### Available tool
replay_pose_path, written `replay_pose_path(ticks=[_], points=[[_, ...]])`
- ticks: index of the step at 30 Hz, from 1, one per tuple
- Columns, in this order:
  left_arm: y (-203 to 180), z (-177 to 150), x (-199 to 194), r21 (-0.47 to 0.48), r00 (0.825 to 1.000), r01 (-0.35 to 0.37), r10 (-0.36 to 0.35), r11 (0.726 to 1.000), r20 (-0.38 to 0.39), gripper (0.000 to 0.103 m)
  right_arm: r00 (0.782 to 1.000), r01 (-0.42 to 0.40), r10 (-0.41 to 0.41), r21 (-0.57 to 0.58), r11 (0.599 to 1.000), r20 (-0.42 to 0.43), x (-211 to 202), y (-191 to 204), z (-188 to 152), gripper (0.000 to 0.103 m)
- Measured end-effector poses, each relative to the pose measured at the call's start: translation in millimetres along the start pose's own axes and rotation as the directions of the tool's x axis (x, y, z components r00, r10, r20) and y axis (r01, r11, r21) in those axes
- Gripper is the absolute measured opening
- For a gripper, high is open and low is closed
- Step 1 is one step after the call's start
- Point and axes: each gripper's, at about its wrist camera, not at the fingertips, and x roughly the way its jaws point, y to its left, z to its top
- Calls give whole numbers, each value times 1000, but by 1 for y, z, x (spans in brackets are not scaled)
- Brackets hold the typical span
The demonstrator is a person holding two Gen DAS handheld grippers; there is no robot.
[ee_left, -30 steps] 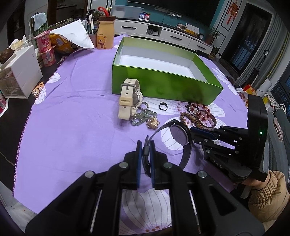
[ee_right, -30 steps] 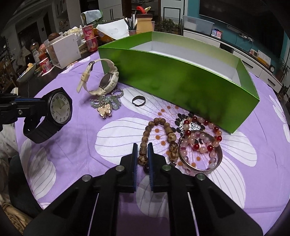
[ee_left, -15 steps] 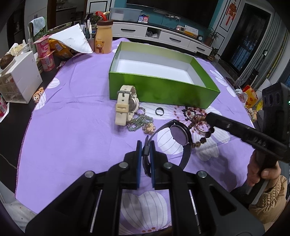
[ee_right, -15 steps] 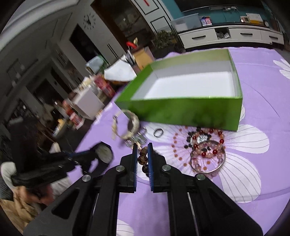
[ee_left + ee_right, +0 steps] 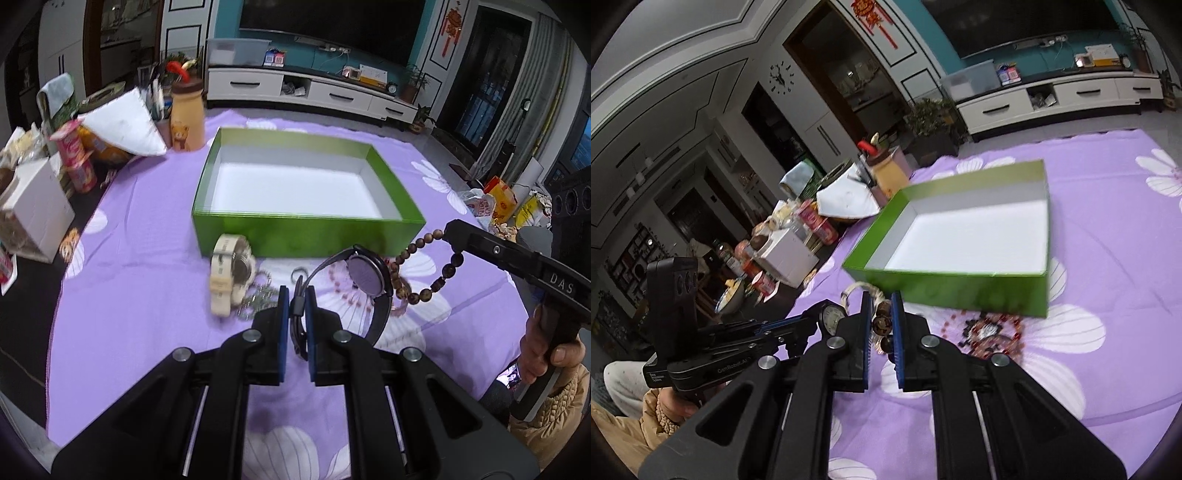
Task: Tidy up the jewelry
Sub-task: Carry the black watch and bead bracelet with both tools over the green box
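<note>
Left hand-held gripper (image 5: 294, 308) is clamped on the strap of the black watch (image 5: 365, 273), lifted off the bench; the right hand-held gripper (image 5: 880, 325) is pinched on the wooden bead bracelet (image 5: 424, 266), which dangles. The green box (image 5: 306, 225) sits straight ahead of both, open side up, long axis across. The right one looks nearer. The cream watch (image 5: 231, 271) and ring (image 5: 300, 274) lie in front of its wall, so go over.

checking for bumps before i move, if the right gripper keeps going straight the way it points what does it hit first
Probably the near wall of the green box, straight ahead of the right gripper, which holds the wooden bead bracelet. Depth is unclear.
</note>
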Motion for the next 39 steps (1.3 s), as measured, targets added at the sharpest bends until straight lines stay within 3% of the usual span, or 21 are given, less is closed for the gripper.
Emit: replay_pose_path(ticks=[10, 18, 30, 39], points=[[-2, 51, 5, 13, 998, -19, 18, 1000, 64, 8, 995, 42, -42, 2, 999, 89, -18, -10, 31, 10], [-7, 82, 21, 32, 996, -42, 39, 999, 83, 8, 992, 66, -65, -8, 998, 112, -8, -17, 54, 10], [0, 119, 74, -13, 997, -53, 54, 998, 58, 8, 986, 113, -114, 16, 993, 124, 24, -34, 73, 10], [10, 124, 108, -41, 996, -84, 84, 996, 3, 8, 982, 157, -158, 17, 987, 101, 47, -49, 80, 10]])
